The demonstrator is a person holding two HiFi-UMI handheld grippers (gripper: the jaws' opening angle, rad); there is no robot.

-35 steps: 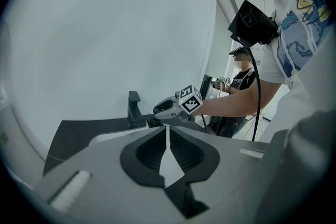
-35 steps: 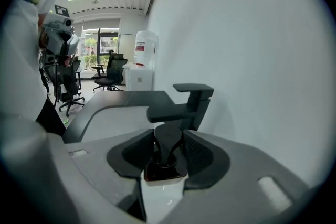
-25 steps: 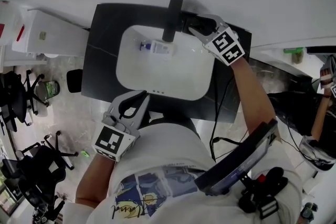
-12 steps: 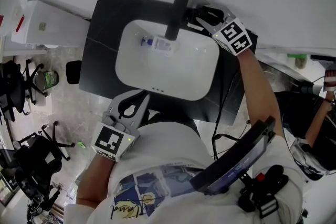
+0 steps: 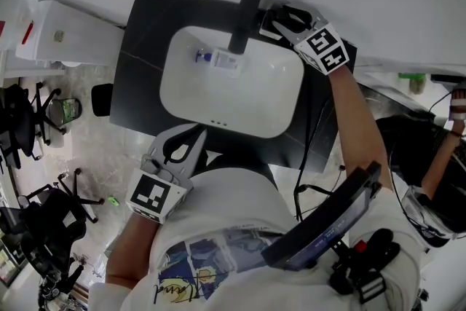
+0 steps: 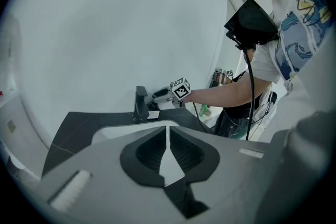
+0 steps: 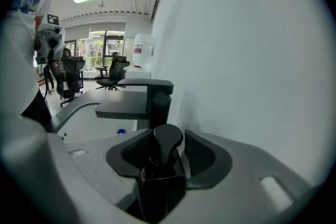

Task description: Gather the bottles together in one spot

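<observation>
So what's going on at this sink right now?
A person works at a sink with a gripper in each hand. The right gripper is at the back of the dark counter beside the black faucet, its fingers either side of a dark pump bottle. The fingers have just been opening and do not seem to clamp it. The left gripper is shut and empty near the counter's front edge. A small blue-capped bottle lies in the white basin, not yet gathered.
</observation>
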